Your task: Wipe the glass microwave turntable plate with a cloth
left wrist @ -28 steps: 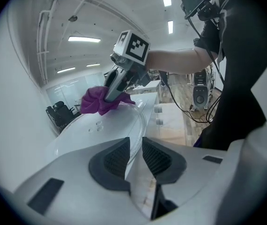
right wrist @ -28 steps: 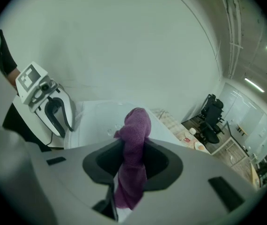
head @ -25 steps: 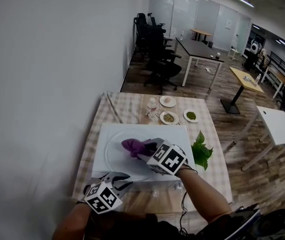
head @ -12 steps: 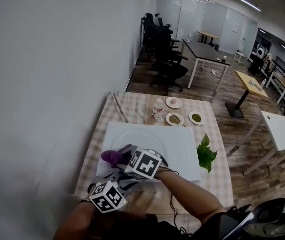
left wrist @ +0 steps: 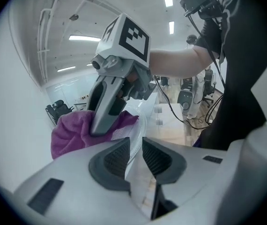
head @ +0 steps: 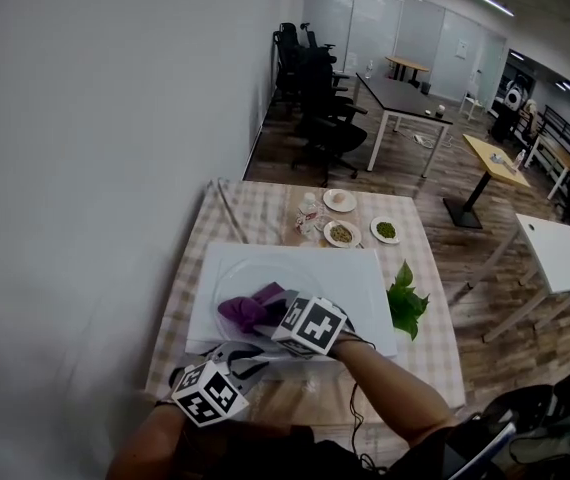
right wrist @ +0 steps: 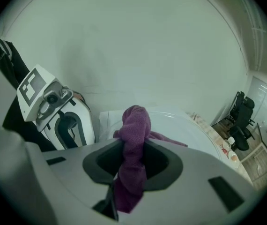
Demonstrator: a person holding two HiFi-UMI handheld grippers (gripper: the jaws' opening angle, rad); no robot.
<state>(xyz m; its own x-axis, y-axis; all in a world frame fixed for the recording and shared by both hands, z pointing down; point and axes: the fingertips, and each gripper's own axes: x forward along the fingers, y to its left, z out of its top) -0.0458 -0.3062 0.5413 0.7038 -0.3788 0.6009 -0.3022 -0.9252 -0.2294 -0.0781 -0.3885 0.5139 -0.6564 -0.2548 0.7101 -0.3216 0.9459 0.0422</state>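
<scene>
Wiping looks under way, not finished: right hand-held gripper point(head: 273, 315) clamped on the purple cloth point(head: 245, 310) presses it onto the glass plate point(head: 265, 271), which lies on a white board point(head: 365, 298) on the bench point(head: 420, 346), left hand-held gripper point(head: 248, 354) pinching its near rim.

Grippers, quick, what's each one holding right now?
Left gripper: jaws closed on the glass plate rim.
Right gripper: jaws closed on the purple cloth.
</scene>
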